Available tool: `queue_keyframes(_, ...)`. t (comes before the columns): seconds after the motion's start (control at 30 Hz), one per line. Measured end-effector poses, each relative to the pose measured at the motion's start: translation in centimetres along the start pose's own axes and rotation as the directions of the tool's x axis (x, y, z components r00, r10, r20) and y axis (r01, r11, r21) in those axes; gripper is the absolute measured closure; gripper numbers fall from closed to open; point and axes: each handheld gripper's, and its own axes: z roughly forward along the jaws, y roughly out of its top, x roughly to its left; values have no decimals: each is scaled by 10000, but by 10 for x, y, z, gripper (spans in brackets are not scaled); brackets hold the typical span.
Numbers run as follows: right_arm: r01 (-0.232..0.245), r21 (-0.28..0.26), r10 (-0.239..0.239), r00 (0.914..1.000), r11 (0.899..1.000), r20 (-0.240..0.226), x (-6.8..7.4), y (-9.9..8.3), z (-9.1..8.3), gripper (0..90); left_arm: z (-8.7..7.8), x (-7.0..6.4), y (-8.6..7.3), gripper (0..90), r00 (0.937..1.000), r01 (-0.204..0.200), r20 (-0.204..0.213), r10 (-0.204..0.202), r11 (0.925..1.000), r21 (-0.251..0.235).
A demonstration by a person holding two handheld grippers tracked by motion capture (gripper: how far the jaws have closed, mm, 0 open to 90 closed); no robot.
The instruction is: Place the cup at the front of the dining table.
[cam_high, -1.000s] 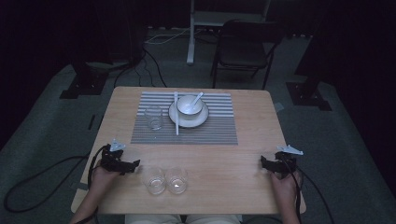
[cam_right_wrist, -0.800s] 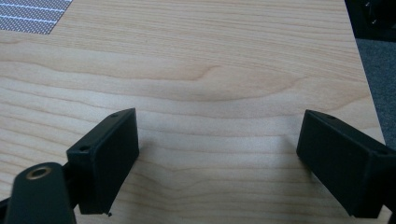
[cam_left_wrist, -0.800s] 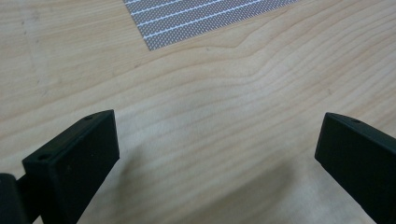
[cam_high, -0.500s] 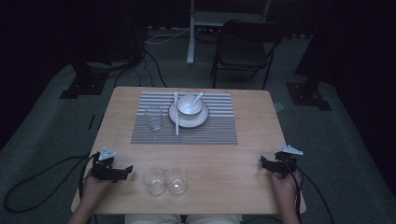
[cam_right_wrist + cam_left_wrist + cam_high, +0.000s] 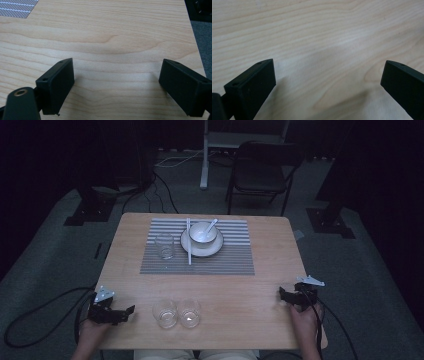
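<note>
Pale wood grain runs across the table [image 5: 260,320], and on its far half lies a grey striped placemat [image 5: 225,262] with its long side running left to right. On the mat a white bowl [image 5: 202,232] sits on a white plate [image 5: 216,249], a white spoon [image 5: 212,225] leaning out toward the far right, and one white chopstick [image 5: 189,242] lies pointing straight away, crossing the plate's left edge. Three clear glasses in all: one [image 5: 164,245] upright on the mat left of the plate, two [image 5: 164,313] [image 5: 189,313] touching side by side near the front edge. The left gripper [image 5: 125,312] rests at the front left corner, jaws spread wide with nothing between them; the right gripper [image 5: 283,295] sits near the right edge, likewise released and empty.
</note>
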Motion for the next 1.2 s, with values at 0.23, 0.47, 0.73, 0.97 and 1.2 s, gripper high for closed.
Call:
queue_keyframes(0.23, 0, 0, 0, 10000, 10000, 0, 0, 0, 0, 122, -12, 0, -11, 0, 9999, -83, -145, 83, 10000, 4)
queue_keyframes(0.47, 0, 1, 0, 10000, 10000, 1, 0, 0, 0, 122, -19, -3, -19, 0, 9998, -168, -122, 170, 9998, 146)
queue_keyframes(0.73, 6, 0, -6, 10000, 10000, -1, 0, 0, 0, 122, -28, -8, -27, 0, 9999, -66, -133, 66, 10000, -29)
queue_keyframes(0.97, 16, 4, -16, 10000, 10000, -3, 0, 0, 0, 122, -37, -12, -38, 0, 9994, 186, -295, -189, 9998, -102)
queue_keyframes(1.2, 8, 4, -8, 10000, 10000, -7, 0, 0, 0, 122, -43, -17, -47, 0, 9952, -218, -942, 251, 9991, 361)
